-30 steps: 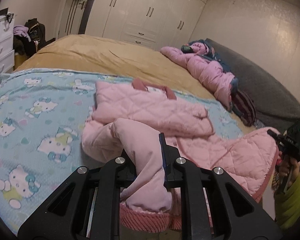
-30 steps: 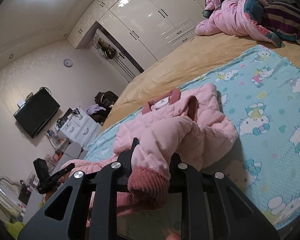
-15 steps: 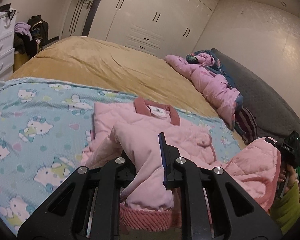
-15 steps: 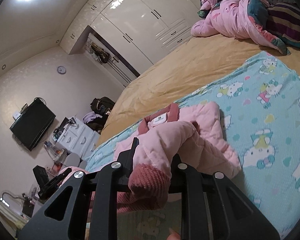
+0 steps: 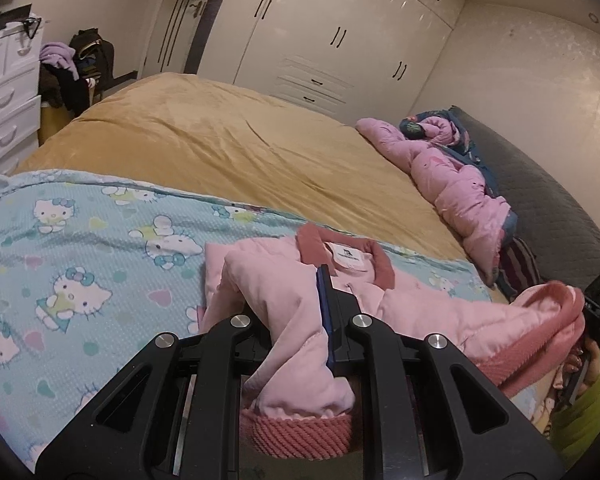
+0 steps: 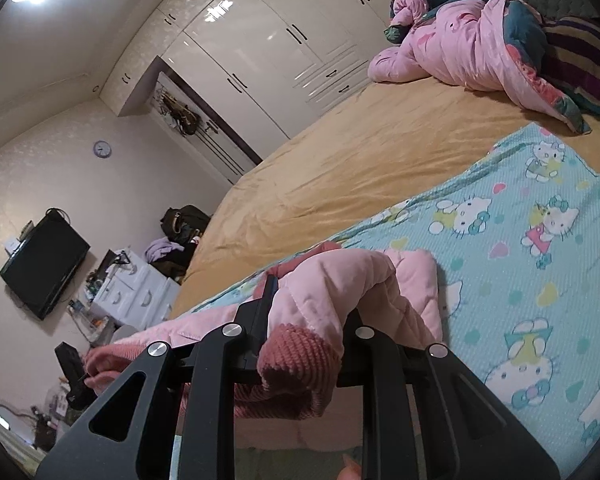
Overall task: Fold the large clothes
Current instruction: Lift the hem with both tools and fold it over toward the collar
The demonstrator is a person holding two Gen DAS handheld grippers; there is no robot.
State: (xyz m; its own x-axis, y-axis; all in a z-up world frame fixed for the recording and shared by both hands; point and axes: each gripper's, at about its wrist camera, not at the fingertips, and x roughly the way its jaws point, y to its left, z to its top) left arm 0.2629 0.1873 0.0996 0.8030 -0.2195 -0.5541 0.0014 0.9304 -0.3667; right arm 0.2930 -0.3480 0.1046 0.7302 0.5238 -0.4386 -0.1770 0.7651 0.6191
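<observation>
A pink quilted jacket [image 5: 268, 276] with a dark pink ribbed collar [image 5: 342, 256] and hem lies on a Hello Kitty blanket [image 5: 80, 264] on the bed. My left gripper [image 5: 292, 320] is shut on the jacket's hem corner, lifting it over the jacket body. My right gripper [image 6: 308, 320] is shut on the other hem corner of the jacket [image 6: 340, 280], ribbed band hanging toward the camera. The right gripper also shows at the left wrist view's right edge [image 5: 598, 300], and the left gripper at the right wrist view's lower left [image 6: 74, 372].
The mustard bedspread [image 5: 220, 140] stretches beyond the blanket. A pile of pink and blue quilts [image 5: 452, 176] lies by the grey headboard [image 5: 548, 200]. White wardrobes [image 5: 332, 40], a white dresser [image 5: 4, 92] and a wall television [image 6: 44, 264] surround the bed.
Both grippers have carried the jacket's hem forward and up toward the collar. The jacket body now lies shorter under the lifted hem, and the collar is closer in both views.
</observation>
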